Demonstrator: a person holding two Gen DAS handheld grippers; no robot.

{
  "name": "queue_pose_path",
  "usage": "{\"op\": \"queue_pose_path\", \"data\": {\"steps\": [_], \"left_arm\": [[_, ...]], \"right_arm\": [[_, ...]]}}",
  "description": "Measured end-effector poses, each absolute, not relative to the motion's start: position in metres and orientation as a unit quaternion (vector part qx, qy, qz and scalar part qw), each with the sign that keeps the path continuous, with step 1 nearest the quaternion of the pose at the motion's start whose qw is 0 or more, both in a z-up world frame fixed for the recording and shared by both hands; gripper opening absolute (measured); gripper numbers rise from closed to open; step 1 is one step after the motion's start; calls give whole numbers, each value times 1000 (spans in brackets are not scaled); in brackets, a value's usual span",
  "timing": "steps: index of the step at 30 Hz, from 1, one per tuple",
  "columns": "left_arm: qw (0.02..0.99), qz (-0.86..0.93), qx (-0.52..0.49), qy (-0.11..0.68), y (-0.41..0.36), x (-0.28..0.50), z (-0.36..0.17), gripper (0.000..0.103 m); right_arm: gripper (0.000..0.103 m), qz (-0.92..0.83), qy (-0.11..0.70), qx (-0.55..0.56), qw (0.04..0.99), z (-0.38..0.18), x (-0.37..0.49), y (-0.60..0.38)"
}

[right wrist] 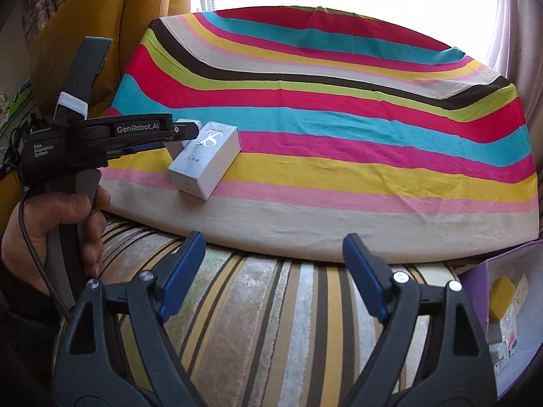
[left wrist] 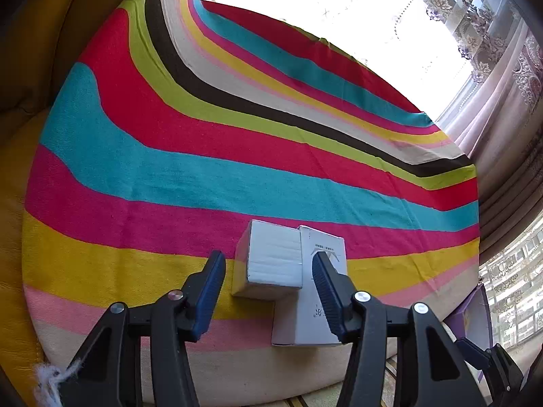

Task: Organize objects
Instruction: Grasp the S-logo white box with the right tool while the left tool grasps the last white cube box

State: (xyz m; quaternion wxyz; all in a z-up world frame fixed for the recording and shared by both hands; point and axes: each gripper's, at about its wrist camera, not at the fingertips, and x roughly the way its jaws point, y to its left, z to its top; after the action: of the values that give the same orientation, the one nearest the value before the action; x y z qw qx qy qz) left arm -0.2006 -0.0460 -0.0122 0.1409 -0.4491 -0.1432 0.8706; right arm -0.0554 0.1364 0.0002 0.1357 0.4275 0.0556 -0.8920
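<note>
Two white cardboard boxes lie side by side on the striped, many-coloured cloth (left wrist: pixel 237 142) in your left wrist view: a small, squat white box (left wrist: pixel 271 264) on the left, touching a longer white box with grey print (left wrist: pixel 319 305) on the right. Your left hand-held gripper (left wrist: pixel 268 271) is spread open above them, its blue-padded fingers (left wrist: pixel 210 291) apart and gripping nothing; the right finger overlaps the longer box, though you cannot tell whether it touches. A purple container (left wrist: pixel 471 312) shows at the lower right edge.

From your right wrist view, the right hand-held gripper (right wrist: pixel 273 254) is also wide open and empty, hovering over a plush fabric surface striped in gold and brown (right wrist: pixel 258 305), near the cloth's front edge. The longer white box (right wrist: pixel 207 159) sits toward the cloth's front left, with the small box (right wrist: pixel 181 123) mostly hidden behind the left device. Your hand (right wrist: pixel 51 230) grips that device's handle. At the right, an open purple box (right wrist: pixel 502 264) holds a yellow block (right wrist: pixel 502 296) and some packets.
</note>
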Motion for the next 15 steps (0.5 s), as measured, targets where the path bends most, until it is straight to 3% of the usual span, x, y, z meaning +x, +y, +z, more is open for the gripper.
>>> {"op": "queue_pose_path", "data": {"steps": [5, 15], "left_arm": [[128, 873, -443, -159, -60, -200, -17, 36], [109, 876, -410, -229, -96, -190, -20, 36]], "right_arm": [[86, -887, 58, 431, 158, -4, -72, 113], [88, -880, 65, 436, 176, -14, -104, 73]]}}
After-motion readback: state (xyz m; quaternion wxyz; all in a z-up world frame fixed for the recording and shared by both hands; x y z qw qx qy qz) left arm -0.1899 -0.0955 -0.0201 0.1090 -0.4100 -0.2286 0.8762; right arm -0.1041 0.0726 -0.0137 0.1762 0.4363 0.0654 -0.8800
